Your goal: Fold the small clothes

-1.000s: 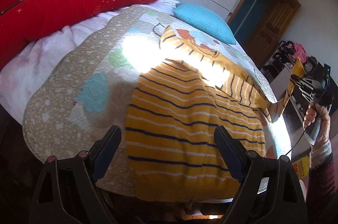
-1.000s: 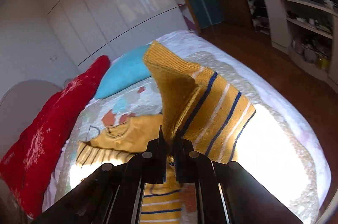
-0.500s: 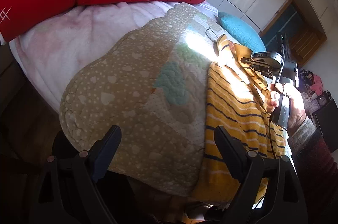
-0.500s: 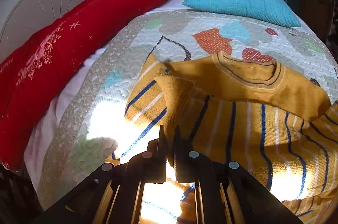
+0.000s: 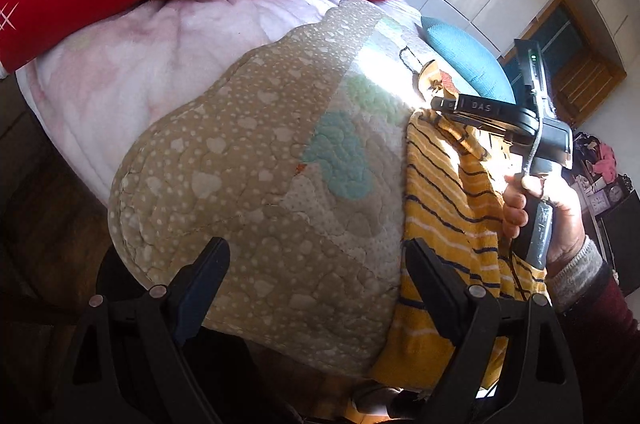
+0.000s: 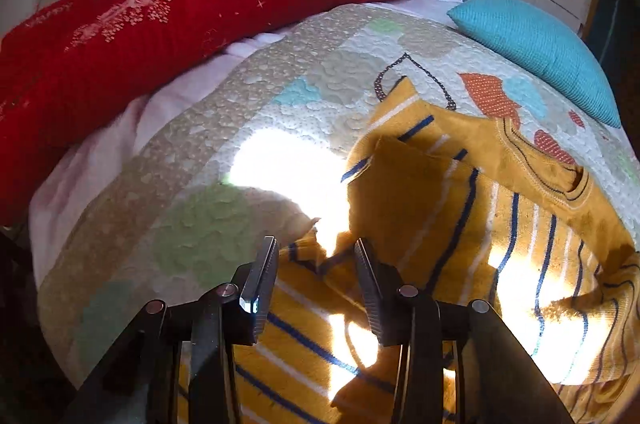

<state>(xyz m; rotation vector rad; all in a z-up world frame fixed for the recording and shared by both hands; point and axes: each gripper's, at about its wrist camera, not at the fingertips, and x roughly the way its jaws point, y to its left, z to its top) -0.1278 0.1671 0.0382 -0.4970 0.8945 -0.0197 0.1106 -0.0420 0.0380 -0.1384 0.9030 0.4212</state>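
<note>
A small yellow sweater with navy and white stripes [image 6: 460, 224] lies on the quilted bed cover, one sleeve [image 6: 404, 179] folded across its chest. My right gripper [image 6: 316, 256] is open just above the sweater's near edge, holding nothing; it also shows in the left wrist view [image 5: 444, 103], hovering over the sweater [image 5: 444, 207]. My left gripper [image 5: 316, 260] is open and empty at the quilt's near edge, left of the sweater.
A patterned quilt [image 5: 248, 159] covers the bed over a pink blanket [image 5: 120, 71]. A red duvet [image 6: 168, 7] lies along the far side. A teal pillow [image 6: 536, 51] sits beyond the sweater. Dark floor shows at the left [image 5: 36, 207].
My right gripper has let go of the sleeve and opened; the sleeve now rests across the sweater. My left gripper has swung left, off the sweater toward the quilt's edge.
</note>
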